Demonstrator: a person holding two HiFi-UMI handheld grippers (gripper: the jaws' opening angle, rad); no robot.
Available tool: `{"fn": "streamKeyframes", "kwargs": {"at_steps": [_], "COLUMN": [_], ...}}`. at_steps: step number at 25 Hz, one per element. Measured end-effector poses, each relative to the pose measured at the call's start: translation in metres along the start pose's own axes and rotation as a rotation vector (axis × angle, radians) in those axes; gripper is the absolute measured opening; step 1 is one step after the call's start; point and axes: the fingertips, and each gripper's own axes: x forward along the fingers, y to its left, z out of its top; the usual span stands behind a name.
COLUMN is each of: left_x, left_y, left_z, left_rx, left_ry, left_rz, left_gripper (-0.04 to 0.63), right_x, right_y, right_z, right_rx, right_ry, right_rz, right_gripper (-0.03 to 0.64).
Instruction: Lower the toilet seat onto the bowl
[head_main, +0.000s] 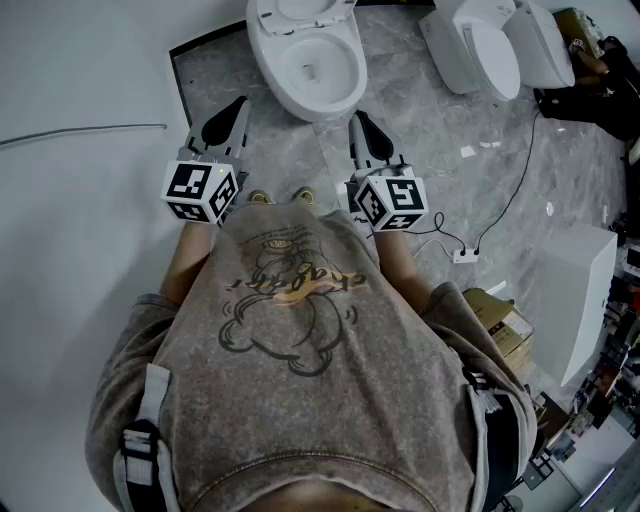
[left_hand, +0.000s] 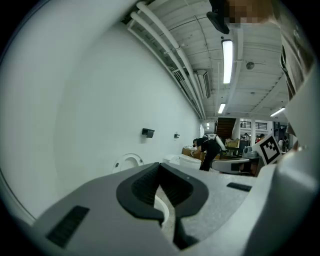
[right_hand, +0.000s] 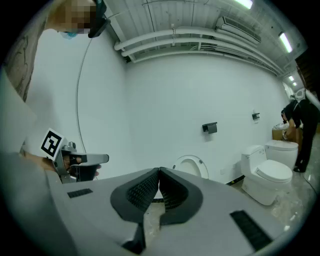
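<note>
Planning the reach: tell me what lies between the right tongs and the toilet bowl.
Head view: only bare floor separates the right tongs from the toilet bowl.

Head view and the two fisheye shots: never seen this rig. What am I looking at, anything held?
No robot: a person holds a two-jaw gripper in each hand. The head view looks steeply down from a camera on their head, showing the left gripper and right gripper pointed toward a white toilet on the grey floor. The other two pictures come from cameras riding on each gripper, looking along its jaws. Both pairs of jaws are shut and empty. The toilet seat stands upright, not yet lowered.
</note>
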Motion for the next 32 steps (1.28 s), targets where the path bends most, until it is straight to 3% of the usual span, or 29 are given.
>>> {"fn": "streamKeyframes", "kwargs": {"at_steps": [7, 14, 24, 32], "left_x": [0.005, 0.015, 0.085, 0.170], "left_y": [-0.013, -0.011, 0.050, 0.127], "left_z": [-0.011, -0.017, -0.014, 0.029], "left_rx": [-0.002, -0.016, -0.031, -0.030], "left_ry": [0.000, 0.012, 0.015, -0.001], "left_rz": [0.012, 0.053, 0.046, -0.003], "left_gripper": [0.009, 0.011, 0.009, 0.009], "right_x": [-0.009, 0.002, 0.079, 0.193], "right_y": [-0.013, -0.040, -0.069, -0.083], "right_z": [-0.011, -0.029, -0.029, 0.017], "right_rx": [0.015, 0.057, 0.062, 0.045], "right_ry": [-0.030, 0.008, 0.036, 0.015], "right_rz": [0.007, -0.007, -0.028, -0.034], "right_gripper": [0.028, 0.028, 0.028, 0.028]}}
